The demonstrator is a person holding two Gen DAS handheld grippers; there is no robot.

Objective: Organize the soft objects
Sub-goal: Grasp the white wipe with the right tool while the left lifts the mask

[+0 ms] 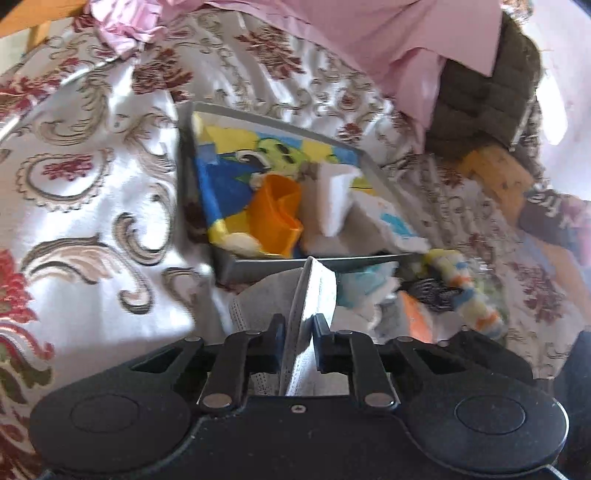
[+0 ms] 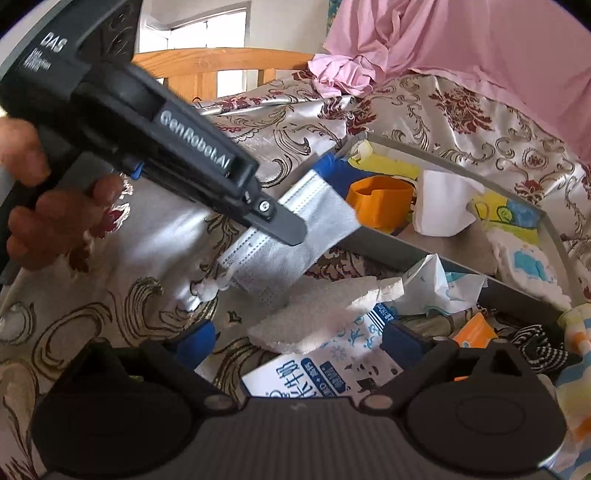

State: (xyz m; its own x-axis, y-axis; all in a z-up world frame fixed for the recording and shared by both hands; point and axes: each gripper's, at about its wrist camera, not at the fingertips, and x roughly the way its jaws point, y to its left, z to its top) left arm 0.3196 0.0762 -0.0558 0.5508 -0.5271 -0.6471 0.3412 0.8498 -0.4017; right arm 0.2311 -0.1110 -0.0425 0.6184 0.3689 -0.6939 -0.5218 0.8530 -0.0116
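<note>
Pinched in the left tool (image 1: 299,332), the face mask (image 1: 314,295) needed carrying to twelve o'clock over the grey tray (image 1: 314,263) rim, while the right tool (image 2: 303,339) gaped wide above the white sponge (image 2: 317,314).

I see bed under white satin bedspread (image 1: 92,192), red and grey floral scrolls. Wooden bed rail (image 2: 207,66) at far edge. Beyond it, window (image 2: 207,27) bright with daylight, pale wall beside. Pink sheet (image 2: 461,48) draped over far right corner.
</note>
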